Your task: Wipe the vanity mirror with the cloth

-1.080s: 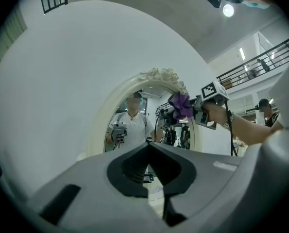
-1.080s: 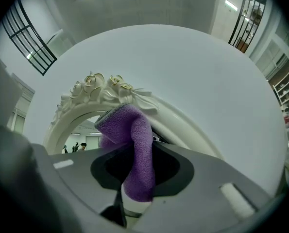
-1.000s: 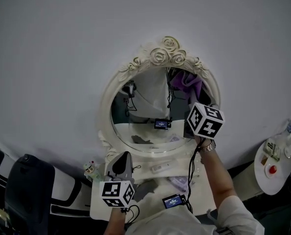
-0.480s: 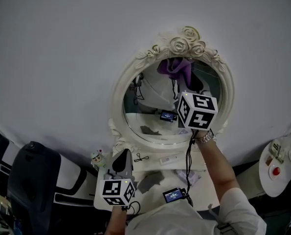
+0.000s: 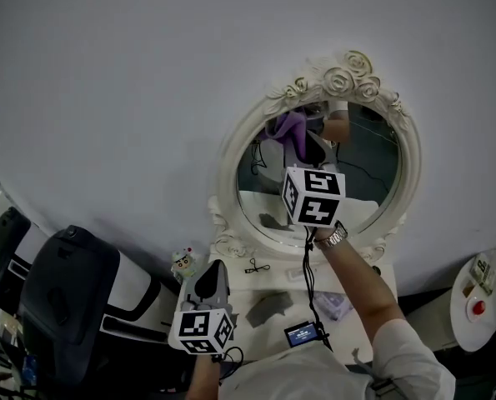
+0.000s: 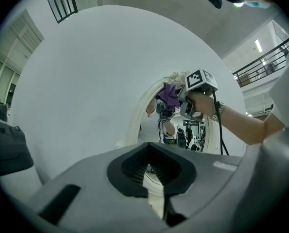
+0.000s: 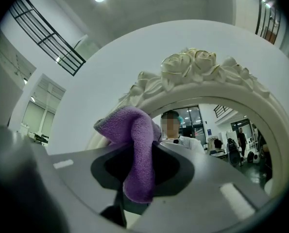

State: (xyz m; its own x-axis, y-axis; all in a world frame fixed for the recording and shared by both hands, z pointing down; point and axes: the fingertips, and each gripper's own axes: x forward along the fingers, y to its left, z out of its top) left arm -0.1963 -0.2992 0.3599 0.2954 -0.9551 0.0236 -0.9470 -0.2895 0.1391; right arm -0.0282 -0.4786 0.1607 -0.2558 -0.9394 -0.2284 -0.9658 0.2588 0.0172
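Observation:
The oval vanity mirror (image 5: pixel 360 169) in its white rose-carved frame (image 7: pixel 193 67) hangs on the wall above a small white table. My right gripper (image 5: pixel 308 150) is raised to the glass's upper left and is shut on a purple cloth (image 5: pixel 286 126). The right gripper view shows the cloth (image 7: pixel 134 144) pinched between the jaws and bunched against the frame's inner edge. From the left gripper view, the cloth (image 6: pixel 169 95) and the right gripper (image 6: pixel 195 93) show against the mirror (image 6: pixel 183 135). My left gripper (image 5: pixel 210 269) hovers low over the table's left end, shut on nothing.
The white vanity table (image 5: pixel 314 280) carries a grey patch (image 5: pixel 268 307), a lilac item (image 5: pixel 335 305), an eyelash curler (image 5: pixel 255 267) and a small figurine (image 5: pixel 182 263). A small lit screen (image 5: pixel 302 333) sits near my body. A dark chair (image 5: pixel 64 298) stands left, a round white stand (image 5: pixel 481 294) right.
My right gripper has swept the purple cloth from the upper right of the glass across to its upper left. The head view has shifted. The left gripper has stayed low and shut.

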